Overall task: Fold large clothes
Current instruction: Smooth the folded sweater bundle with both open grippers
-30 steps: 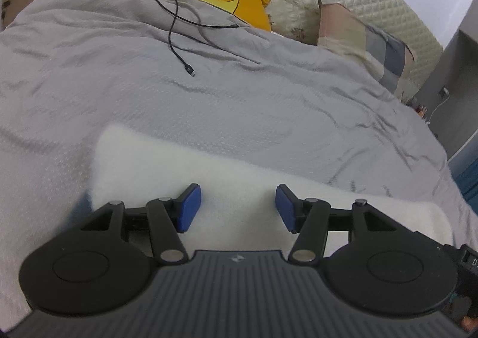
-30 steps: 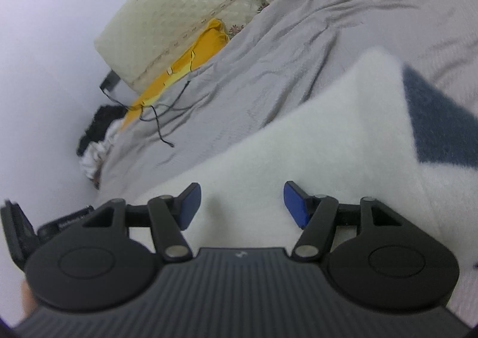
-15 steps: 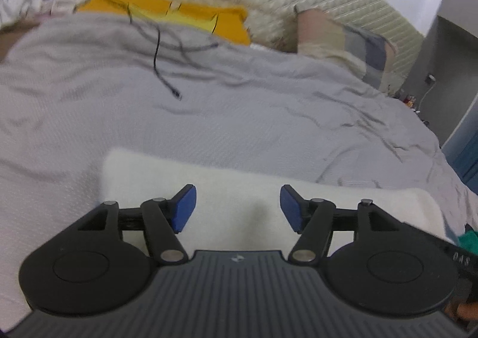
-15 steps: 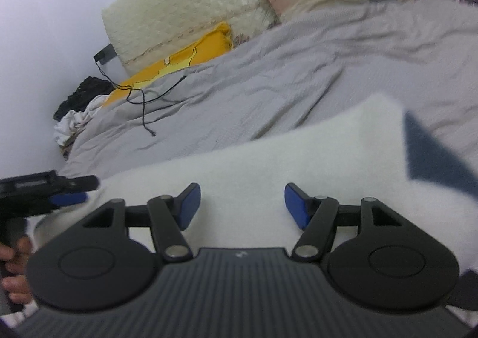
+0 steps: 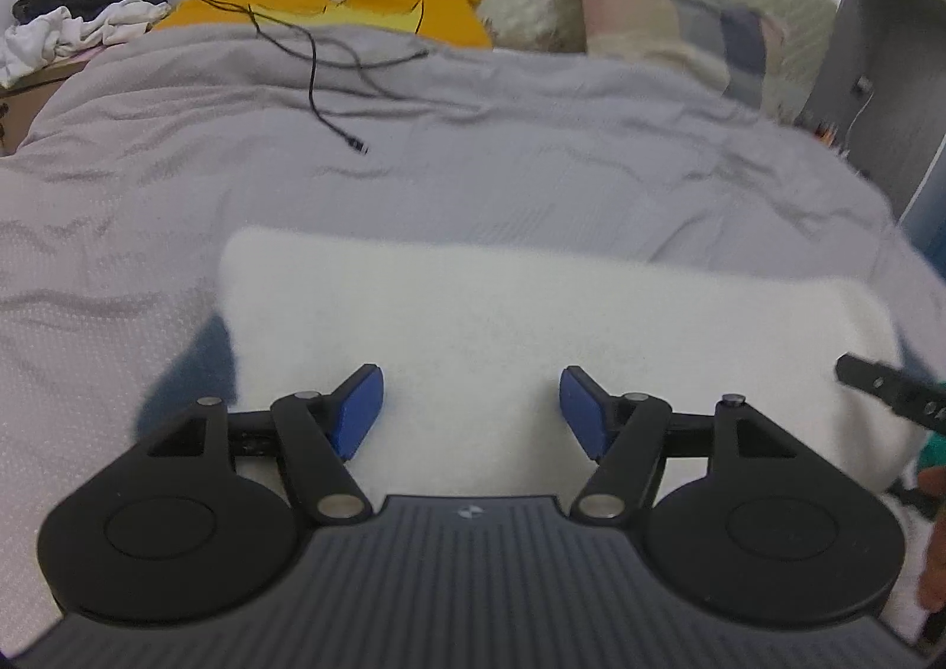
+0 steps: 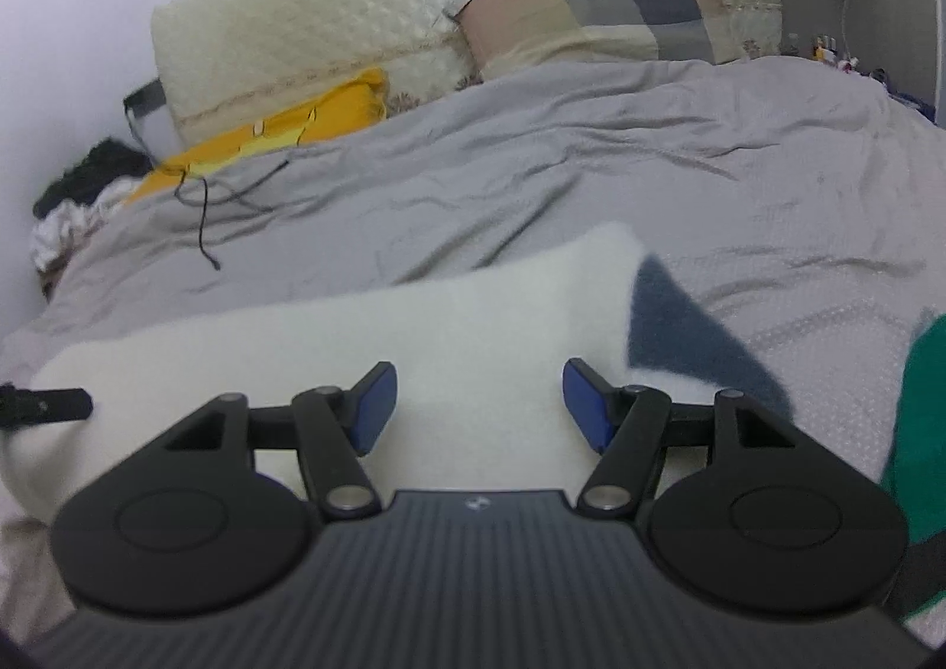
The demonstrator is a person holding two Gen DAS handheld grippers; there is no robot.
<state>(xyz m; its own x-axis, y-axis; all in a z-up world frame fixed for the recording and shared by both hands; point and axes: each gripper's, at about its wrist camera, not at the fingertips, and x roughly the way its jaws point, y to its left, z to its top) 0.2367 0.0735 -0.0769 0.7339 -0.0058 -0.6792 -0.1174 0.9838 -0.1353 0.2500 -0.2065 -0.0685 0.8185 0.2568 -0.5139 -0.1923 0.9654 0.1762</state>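
The fluffy white garment (image 5: 532,314) lies on the gray bed cover (image 5: 473,149), soft, floppy and probably light, so the 2 wide-open, empty grippers, left gripper (image 5: 471,408) and right gripper (image 6: 478,404), should pinch its far corners.

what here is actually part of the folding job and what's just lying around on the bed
Part of the job:
- white fleece garment with dark blue patches
- left gripper, open
- right gripper, open

Just lying about:
- black cable
- yellow pillow
- patchwork pillow
- clothes pile
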